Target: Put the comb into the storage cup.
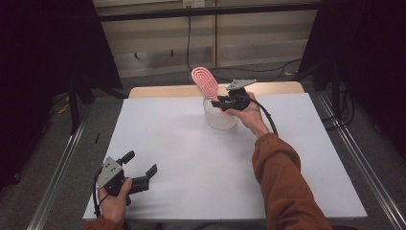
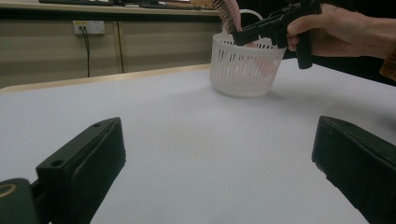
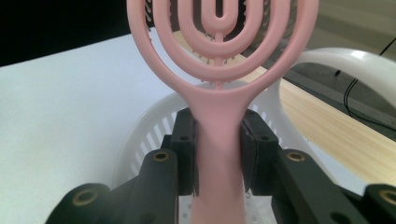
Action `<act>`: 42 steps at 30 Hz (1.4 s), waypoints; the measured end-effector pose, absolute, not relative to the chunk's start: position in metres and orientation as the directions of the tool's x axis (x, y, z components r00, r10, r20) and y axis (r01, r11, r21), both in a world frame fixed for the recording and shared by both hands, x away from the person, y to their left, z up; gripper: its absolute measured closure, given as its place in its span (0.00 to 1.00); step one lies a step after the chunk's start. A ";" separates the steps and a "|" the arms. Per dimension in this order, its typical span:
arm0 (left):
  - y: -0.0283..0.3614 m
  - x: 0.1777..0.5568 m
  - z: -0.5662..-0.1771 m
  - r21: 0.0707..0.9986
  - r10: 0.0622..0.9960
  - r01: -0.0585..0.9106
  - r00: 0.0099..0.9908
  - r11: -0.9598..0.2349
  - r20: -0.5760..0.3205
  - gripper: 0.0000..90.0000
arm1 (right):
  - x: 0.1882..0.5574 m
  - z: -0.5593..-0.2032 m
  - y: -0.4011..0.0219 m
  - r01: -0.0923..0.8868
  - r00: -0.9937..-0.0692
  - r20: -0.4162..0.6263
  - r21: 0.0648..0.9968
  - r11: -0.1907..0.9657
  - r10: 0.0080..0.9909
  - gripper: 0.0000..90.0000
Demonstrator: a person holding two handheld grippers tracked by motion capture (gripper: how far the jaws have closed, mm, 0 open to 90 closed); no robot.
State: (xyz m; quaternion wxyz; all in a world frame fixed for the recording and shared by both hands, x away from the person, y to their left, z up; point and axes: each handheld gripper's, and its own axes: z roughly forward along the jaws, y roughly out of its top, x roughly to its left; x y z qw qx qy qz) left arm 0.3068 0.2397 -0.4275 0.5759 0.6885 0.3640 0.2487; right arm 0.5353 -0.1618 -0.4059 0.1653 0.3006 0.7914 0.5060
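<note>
A pink hairbrush (image 1: 205, 82) with an oval ringed head stands upright, its handle down in a white slotted basket (image 1: 219, 117) at the table's far middle. My right gripper (image 1: 221, 103) is shut on the brush handle (image 3: 218, 144), with both pads pressed against it just under the head. In the left gripper view the basket (image 2: 243, 66) sits far off, with the right gripper (image 2: 243, 36) and its hand over the rim. My left gripper (image 1: 141, 168) rests near the front left edge, open, nothing between its jaws.
The white table top (image 1: 191, 158) lies on a wooden table whose far edge (image 1: 163, 91) shows behind. Metal rails (image 1: 60, 163) run along both sides on the floor. Cables (image 1: 268, 72) lie on the floor beyond the table.
</note>
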 end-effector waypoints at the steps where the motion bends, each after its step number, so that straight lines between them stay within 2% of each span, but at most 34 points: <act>1: 0.240 0.307 -0.428 0.974 0.788 0.215 0.611 -0.073 -0.076 0.03 | 0.536 -0.406 -0.162 0.313 -0.764 0.040 0.896 0.316 0.644 0.78; 23: 0.240 0.308 -0.427 0.974 0.787 0.217 0.612 -0.068 -0.081 0.03 | 0.551 -0.405 -0.159 0.409 -0.745 0.019 0.802 0.435 0.666 0.78; 42: 0.240 0.308 -0.427 0.974 0.788 0.216 0.611 -0.069 -0.080 0.03 | 0.553 -0.405 -0.158 0.448 -0.730 0.038 0.780 0.437 0.682 0.74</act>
